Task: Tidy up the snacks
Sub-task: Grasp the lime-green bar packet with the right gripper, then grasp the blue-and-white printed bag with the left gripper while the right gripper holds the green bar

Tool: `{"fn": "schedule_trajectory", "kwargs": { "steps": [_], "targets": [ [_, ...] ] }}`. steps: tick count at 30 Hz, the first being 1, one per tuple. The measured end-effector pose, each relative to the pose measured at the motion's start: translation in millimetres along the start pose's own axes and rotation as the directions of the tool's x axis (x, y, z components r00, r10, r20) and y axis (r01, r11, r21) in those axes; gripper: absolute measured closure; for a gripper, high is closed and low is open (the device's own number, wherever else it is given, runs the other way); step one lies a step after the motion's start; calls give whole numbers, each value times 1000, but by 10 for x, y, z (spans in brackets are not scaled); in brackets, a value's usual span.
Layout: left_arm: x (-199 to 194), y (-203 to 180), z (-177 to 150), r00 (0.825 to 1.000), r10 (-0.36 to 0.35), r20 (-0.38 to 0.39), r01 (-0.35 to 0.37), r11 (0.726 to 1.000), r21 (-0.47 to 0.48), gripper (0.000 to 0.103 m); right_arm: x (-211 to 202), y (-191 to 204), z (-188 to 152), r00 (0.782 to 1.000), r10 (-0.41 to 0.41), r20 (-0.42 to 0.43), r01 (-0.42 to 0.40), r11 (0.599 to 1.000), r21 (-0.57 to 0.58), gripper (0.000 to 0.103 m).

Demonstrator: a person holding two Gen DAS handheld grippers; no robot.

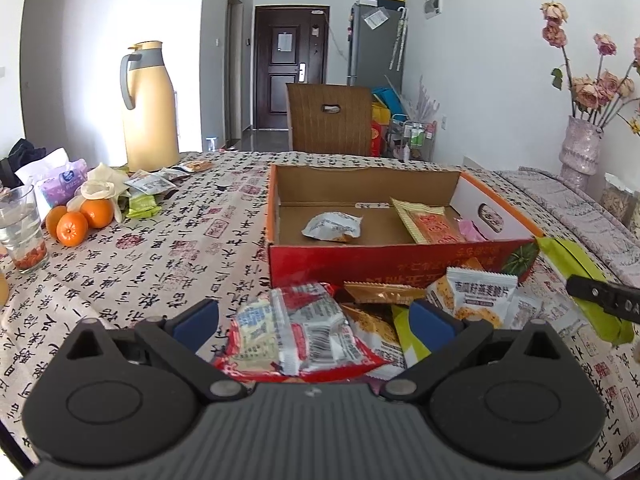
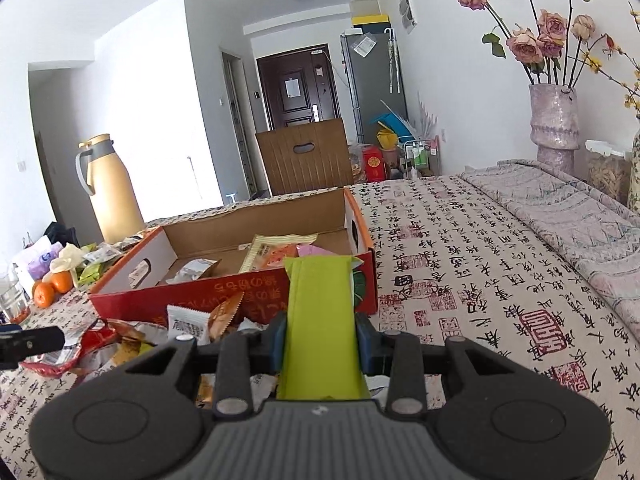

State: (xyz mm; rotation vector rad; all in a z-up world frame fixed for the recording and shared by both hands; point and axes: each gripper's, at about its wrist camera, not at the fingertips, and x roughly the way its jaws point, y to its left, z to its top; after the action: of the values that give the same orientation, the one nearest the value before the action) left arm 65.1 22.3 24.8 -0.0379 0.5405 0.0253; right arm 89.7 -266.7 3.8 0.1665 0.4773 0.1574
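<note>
A red cardboard box stands open on the table and holds a white packet, an orange-and-cream packet and a pink one. A pile of snack packets lies in front of it. My left gripper is open, its blue pads on either side of the pile's red-and-white packets. My right gripper is shut on a green snack packet, held above the table near the box's front right corner. The green packet also shows in the left wrist view.
A yellow thermos jug, tangerines, a glass, tissues and more packets sit at the table's left. A vase of dried roses stands at the right edge. A wooden chair is behind the table.
</note>
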Motion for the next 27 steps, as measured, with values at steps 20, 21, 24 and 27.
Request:
{"fn": "schedule_trajectory", "kwargs": {
  "steps": [20,21,24,27],
  "targets": [
    [696,227,234,955,49,-293,-89,989,-122,7,-23,-48,-72,1000,5,-14,-5,999,39,69],
    [699,232,222,954,40,-298,-82,988,-131,16,-23,-47,-78,1000,5,-15,-5,999,40,69],
    [715,253,188,949,21,-314,-71,986,-150,27,-15,-36,-83,1000,8,-19,-7,999,38,69],
    [673,266,177,953,21,-302,-72,985,-159,32,-24,-24,-89,1000,12,-19,-11,999,37,69]
  ]
}}
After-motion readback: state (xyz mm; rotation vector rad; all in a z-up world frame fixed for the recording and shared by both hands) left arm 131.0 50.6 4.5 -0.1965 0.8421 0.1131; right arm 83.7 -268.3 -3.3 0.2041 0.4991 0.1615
